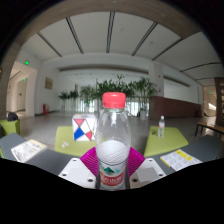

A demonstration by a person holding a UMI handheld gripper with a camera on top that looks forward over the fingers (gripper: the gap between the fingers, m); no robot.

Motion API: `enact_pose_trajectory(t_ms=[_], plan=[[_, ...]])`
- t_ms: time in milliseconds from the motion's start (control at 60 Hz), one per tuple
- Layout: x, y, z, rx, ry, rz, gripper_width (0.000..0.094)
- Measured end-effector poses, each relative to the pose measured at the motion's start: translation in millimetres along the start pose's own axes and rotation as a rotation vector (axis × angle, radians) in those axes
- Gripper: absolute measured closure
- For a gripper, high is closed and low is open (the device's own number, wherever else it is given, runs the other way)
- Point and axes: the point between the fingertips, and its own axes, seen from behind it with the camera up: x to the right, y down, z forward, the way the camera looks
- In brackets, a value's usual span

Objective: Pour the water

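Observation:
A clear plastic water bottle point(113, 140) with a red cap and a red-and-green label stands upright between my fingers, filling the middle of the gripper view. My gripper point(113, 165) is shut on the bottle, its magenta pads point(90, 160) pressing the body at both sides near the label. The bottle is held high, well above the tables beyond it. A second small clear bottle point(161, 126) stands on the green-topped table to the right, beyond my fingers.
Green and white tables point(165, 140) lie ahead, with a red-white-blue box point(84, 128) at the left and papers point(181, 157) at the right. Potted plants point(100, 95) line the back of the hall. A chair point(8, 127) stands far left.

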Motion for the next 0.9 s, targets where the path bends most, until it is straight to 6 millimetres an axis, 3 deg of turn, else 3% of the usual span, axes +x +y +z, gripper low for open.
enact_pose_trajectory(t_ms=[83,167,350,450,617,650,717,800,900], plan=[[16.7,50.4,11.9,-0.085,0.014,-0.015,0.0608],[25.4,92.5,11.7,-0.148,0.019,-0.004,0.0608],[34.1,149.5,20.4,-0.221,0.031,0.006,0.0584],[33.7,147.4,17.8,-0.176,0.040,0.010,0.0597],[33.3,145.1,20.2,-0.198,0.049,-0.003,0.0392],[34.4,147.4,18.4,-0.221,0.053,0.010,0.0333],[36.2,149.7,11.7,-0.260,0.058,0.031,0.0059],[44.4,144.5,-1.7,-0.283,0.106,0.021,0.0083],[38.6,126.6,-36.2,-0.281,0.122,0.016,0.0081]])
